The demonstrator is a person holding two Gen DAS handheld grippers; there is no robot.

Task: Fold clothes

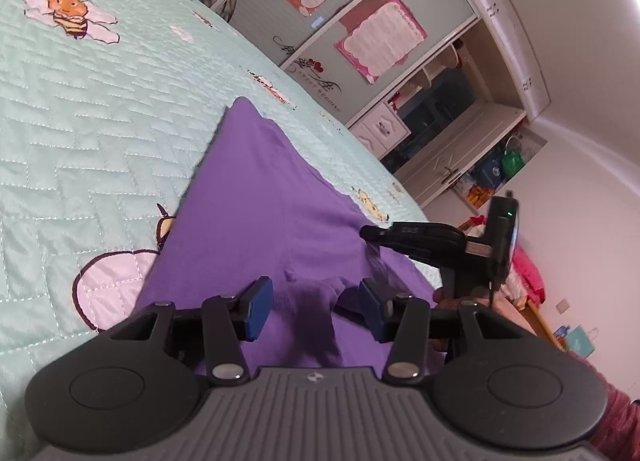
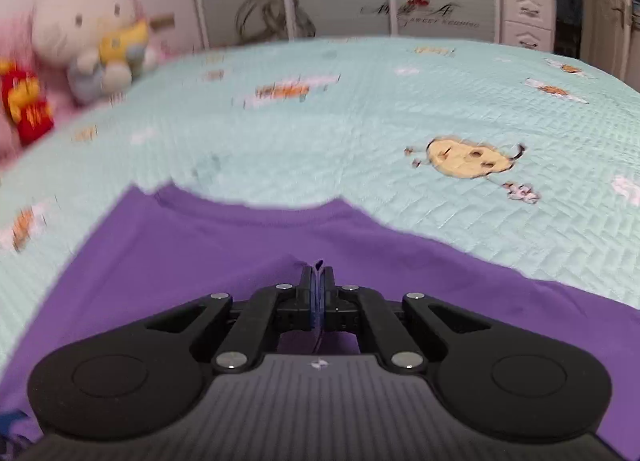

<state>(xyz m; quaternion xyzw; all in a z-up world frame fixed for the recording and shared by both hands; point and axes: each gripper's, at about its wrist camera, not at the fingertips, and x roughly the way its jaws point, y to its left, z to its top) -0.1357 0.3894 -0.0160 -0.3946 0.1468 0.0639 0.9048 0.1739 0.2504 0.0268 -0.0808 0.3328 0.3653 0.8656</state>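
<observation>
Purple garment spread flat on bed, edge pinched.

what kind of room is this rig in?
Most likely a home bedroom. A purple garment lies on a bed with a mint quilted bedspread printed with bees, a plush toy sits at the bed's far end, and a built-in wardrobe lines the wall.
</observation>
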